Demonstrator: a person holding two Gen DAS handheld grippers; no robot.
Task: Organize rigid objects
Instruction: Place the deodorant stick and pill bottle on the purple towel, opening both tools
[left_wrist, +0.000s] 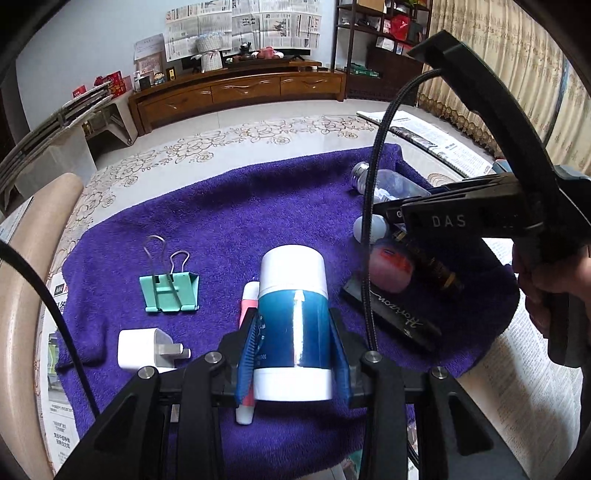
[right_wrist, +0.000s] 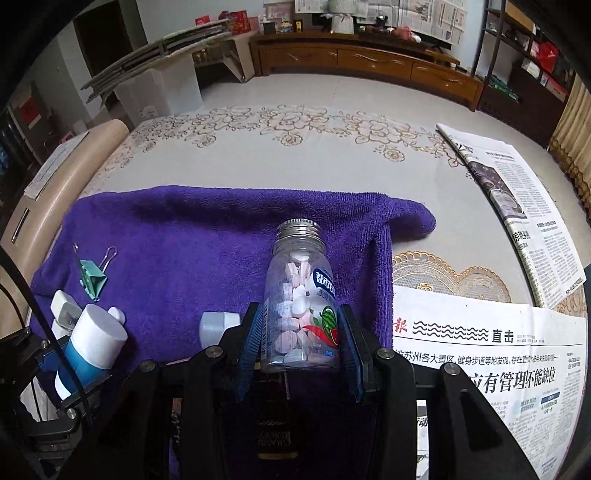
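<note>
My left gripper (left_wrist: 291, 354) is clamped on the blue-and-white canister (left_wrist: 293, 317), its blue pads (left_wrist: 248, 347) on the straight sides where the grip is surest, and my right gripper (right_wrist: 301, 341) likewise grasps the clear candy jar (right_wrist: 301, 295) low on its body. Around them on the purple towel (left_wrist: 229, 206) lie a pink tube (left_wrist: 248, 299) just left of the canister, then the white charger plug (left_wrist: 147, 349) and green binder clip (left_wrist: 170, 291) farther left. I judge both containers are held for grouping.

Purple towel (right_wrist: 192, 236) spread beneath and ahead of the jaws. Newspapers (right_wrist: 517, 206) lie right of the jaws on a floral tablecloth (right_wrist: 295, 147). Wooden TV cabinet (left_wrist: 240, 92) far ahead; dark shelving (left_wrist: 380, 40) ahead-right, curtain (left_wrist: 498, 55) rightmost.
</note>
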